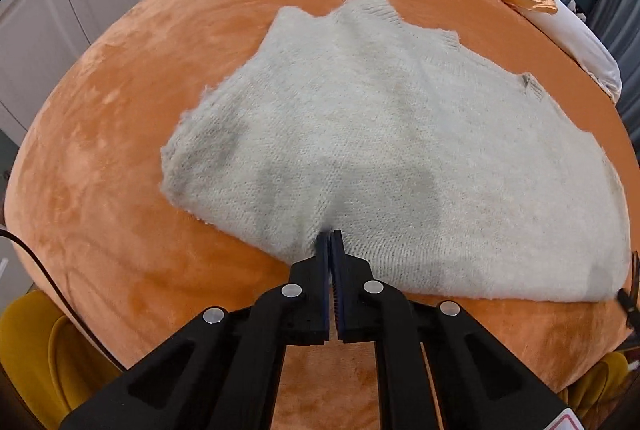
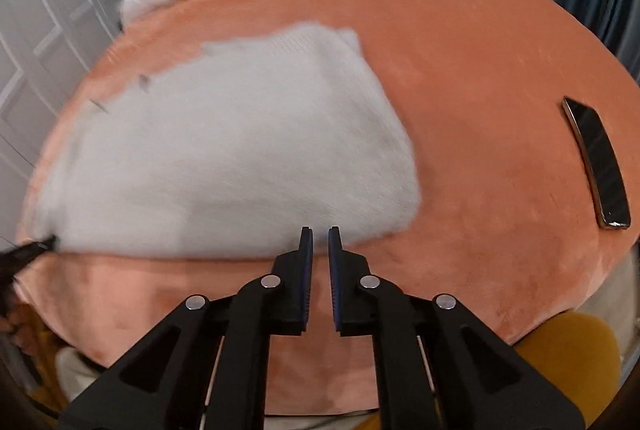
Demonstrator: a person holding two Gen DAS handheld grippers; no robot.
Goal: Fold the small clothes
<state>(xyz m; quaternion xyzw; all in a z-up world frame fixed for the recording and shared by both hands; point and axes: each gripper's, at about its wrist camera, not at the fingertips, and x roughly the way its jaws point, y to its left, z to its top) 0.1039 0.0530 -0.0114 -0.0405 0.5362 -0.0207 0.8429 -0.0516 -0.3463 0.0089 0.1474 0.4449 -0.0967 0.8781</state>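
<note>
Two black two-finger grippers over an orange plush bed cover [image 1: 120,158]. Left gripper [image 1: 330,236]: jaws closed, pinching the near hem of the fuzzy white knitted sweater [image 1: 360,134], which lies spread flat mid-cover. Right gripper [image 2: 320,230]: jaws slightly apart, nothing between them, at the sweater's near right corner. Black smartphone [image 2: 598,166] near the cover's right edge.

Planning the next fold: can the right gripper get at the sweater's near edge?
Probably yes. The right gripper hangs just over the white sweater near its edge, with only bare orange blanket around it.
</note>
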